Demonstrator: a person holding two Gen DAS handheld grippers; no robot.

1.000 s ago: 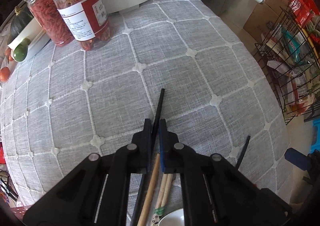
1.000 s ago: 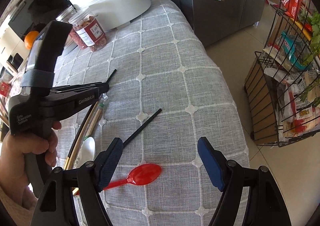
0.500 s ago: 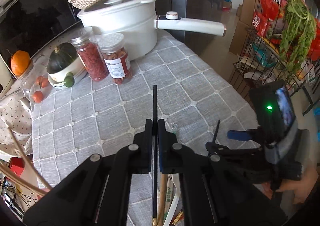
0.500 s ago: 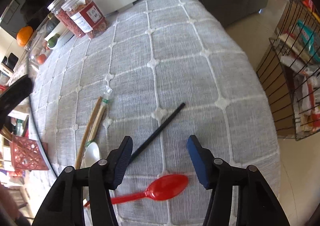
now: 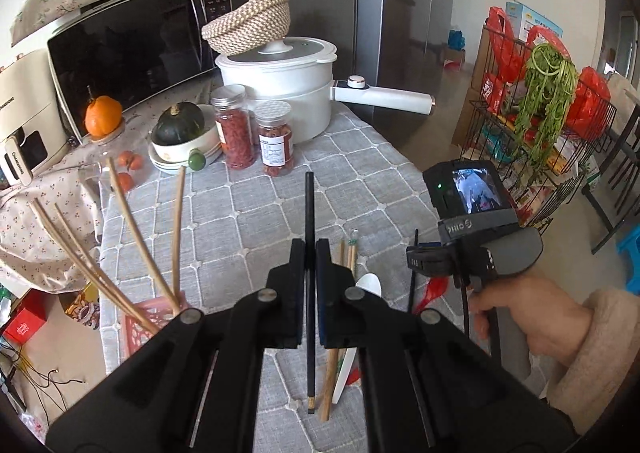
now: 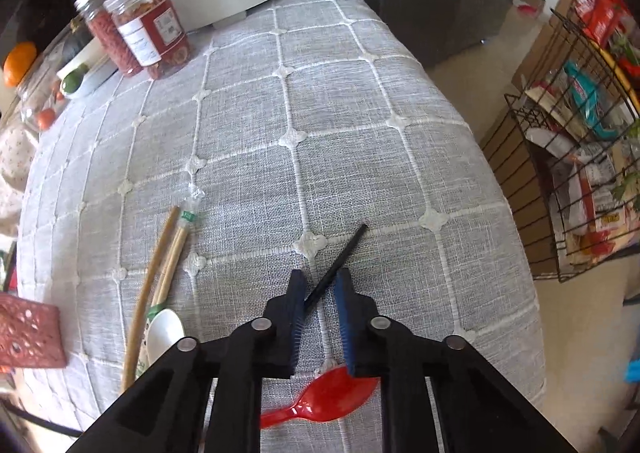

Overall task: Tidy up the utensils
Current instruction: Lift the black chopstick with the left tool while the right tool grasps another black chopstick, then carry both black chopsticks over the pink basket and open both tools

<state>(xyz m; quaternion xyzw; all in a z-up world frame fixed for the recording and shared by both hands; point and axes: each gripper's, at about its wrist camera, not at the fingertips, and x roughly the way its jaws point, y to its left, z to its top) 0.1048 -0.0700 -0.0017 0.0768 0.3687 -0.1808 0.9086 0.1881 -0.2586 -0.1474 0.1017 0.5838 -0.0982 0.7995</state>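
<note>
- Pink basket [image 5: 138, 327], 8 o'clock on table [image 5: 248, 209]: wooden chopsticks stand inside.
- Left hand-held gripper [image 5: 308, 253] clamped mid-length on black chopstick [image 5: 309, 205], lifted. Judged light, rigid, slick.
- Right hand-held gripper [image 6: 320, 285]: jaws narrowly apart around second black chopstick [image 6: 340, 259], lying on the cloth; take near middle.
- Cloth woven, likely grippy. Wire rack [image 6: 568, 157] at 3 o'clock.
</note>
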